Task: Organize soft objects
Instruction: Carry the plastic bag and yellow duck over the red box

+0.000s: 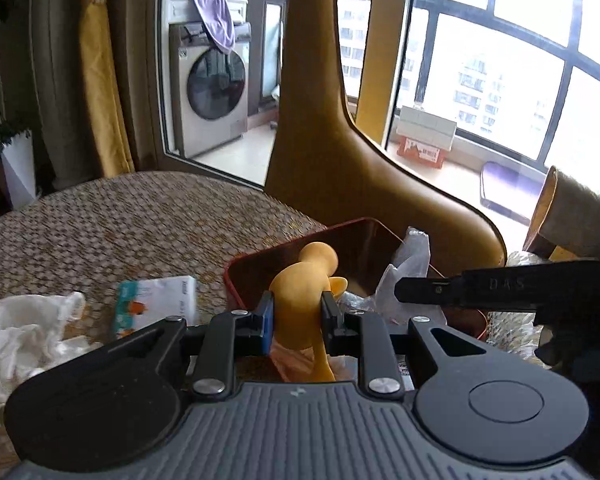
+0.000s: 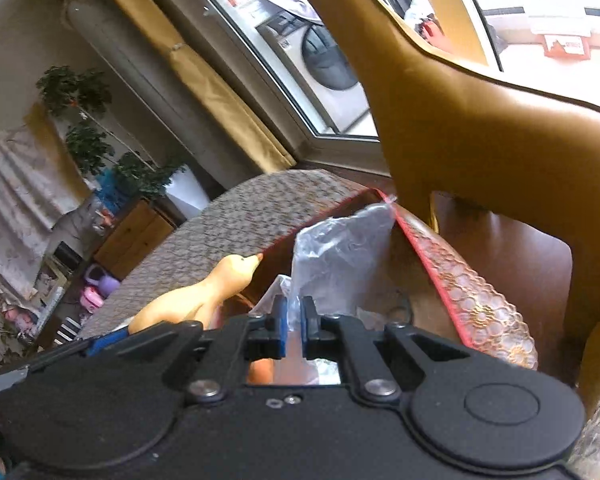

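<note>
My left gripper (image 1: 297,314) is shut on a soft yellow rubber duck toy (image 1: 300,300) and holds it over the near edge of a red-rimmed bin (image 1: 236,280). The toy also shows in the right wrist view (image 2: 204,296), head toward the bin rim (image 2: 420,236). My right gripper (image 2: 294,326) is shut on a crumpled clear plastic bag (image 2: 340,248) that stands up inside the bin. In the left wrist view the bag (image 1: 408,264) sits right of the toy, with the right gripper's black body (image 1: 500,288) beside it.
A white cloth (image 1: 24,332) and a tissue pack (image 1: 156,304) lie on the woven table (image 1: 120,216) at left. A brown leather chair (image 1: 340,160) stands behind the bin. Bubble wrap (image 1: 512,336) lies at right. Windows and a washing machine (image 1: 212,92) are behind.
</note>
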Demonstrator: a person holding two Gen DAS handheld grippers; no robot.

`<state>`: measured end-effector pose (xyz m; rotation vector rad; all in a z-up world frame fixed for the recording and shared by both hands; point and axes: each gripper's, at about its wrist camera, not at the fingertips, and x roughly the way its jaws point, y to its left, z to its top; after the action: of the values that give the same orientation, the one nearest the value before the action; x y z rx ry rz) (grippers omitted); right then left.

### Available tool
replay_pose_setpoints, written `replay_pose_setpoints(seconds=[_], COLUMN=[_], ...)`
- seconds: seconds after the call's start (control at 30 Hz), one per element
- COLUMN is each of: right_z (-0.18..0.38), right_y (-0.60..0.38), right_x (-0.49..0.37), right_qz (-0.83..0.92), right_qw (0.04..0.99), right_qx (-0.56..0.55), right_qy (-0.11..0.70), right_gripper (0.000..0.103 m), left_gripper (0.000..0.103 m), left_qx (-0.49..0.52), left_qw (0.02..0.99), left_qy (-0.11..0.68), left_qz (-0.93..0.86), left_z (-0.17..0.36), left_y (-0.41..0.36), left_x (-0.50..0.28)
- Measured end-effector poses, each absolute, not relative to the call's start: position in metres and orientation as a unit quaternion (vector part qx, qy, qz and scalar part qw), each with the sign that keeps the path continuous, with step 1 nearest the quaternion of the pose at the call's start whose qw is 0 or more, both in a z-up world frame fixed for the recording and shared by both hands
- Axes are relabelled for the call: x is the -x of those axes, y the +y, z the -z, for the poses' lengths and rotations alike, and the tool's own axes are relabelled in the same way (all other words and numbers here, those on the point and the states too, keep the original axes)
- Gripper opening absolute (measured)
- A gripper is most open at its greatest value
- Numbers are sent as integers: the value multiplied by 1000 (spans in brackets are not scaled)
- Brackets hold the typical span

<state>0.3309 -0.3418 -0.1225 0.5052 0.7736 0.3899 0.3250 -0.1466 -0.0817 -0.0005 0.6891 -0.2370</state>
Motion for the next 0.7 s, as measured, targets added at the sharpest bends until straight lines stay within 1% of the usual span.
replay_pose_setpoints(seconds=[0.47,0.7], right_z=[138,133], right_y=[-332,-312], right_x=[-320,-314], right_qz=[-147,-136], right_qw=[900,914], right_qx=[-113,-41], right_qy=[395,381], right_gripper=[11,19], left_gripper=[23,24], left_qx=[8,0], left_qw=[906,903], left_qy=[402,407], left_qz=[133,138], left_z=[121,122], left_y=[-168,-173], left_x=[-362,-360])
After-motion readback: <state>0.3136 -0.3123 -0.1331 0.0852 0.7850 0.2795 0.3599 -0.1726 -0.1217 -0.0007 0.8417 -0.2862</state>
